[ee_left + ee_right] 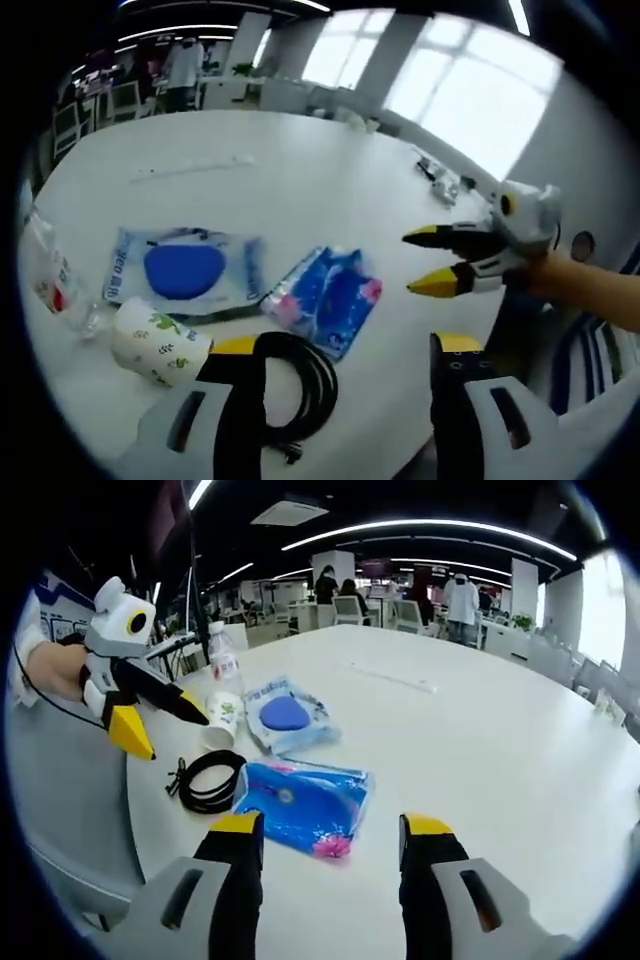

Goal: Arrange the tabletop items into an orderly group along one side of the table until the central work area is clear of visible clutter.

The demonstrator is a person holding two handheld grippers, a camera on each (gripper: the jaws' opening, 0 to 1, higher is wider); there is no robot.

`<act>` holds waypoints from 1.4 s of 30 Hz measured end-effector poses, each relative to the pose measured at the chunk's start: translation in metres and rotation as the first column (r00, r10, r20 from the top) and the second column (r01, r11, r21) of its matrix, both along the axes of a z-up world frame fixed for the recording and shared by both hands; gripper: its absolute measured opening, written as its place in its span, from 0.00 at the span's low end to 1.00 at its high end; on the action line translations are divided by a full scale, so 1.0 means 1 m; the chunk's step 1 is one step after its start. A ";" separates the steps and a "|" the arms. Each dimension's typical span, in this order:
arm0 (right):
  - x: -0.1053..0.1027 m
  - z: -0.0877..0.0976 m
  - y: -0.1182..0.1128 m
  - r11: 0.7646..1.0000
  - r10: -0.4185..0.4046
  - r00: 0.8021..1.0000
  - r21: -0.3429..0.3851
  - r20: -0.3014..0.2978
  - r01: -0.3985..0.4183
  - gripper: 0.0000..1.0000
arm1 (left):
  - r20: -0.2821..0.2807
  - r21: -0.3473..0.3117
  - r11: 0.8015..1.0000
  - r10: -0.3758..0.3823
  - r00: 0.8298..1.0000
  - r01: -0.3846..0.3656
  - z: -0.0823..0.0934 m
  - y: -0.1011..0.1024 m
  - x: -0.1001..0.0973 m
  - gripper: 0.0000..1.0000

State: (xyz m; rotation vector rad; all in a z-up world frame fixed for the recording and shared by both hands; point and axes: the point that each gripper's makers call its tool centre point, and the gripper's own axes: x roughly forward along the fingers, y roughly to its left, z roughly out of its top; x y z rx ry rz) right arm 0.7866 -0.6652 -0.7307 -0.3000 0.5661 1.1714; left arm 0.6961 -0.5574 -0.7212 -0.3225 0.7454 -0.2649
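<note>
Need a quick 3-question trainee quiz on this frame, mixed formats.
1. True or false: the right tongs are shut on the blue packet.
2. Which item lies nearest the left tongs? A) black cable B) plastic bottle C) ruler
3. Fill in: the paper cup lies on its ____.

Key: 1 false, both tongs are open and empty; 2 A; 3 side.
</note>
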 end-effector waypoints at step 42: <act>0.034 -0.053 0.009 0.994 -0.085 0.975 0.044 -0.204 0.096 0.36 | -0.068 -0.062 0.992 0.109 0.992 -0.114 -0.043 -0.014 0.036 0.49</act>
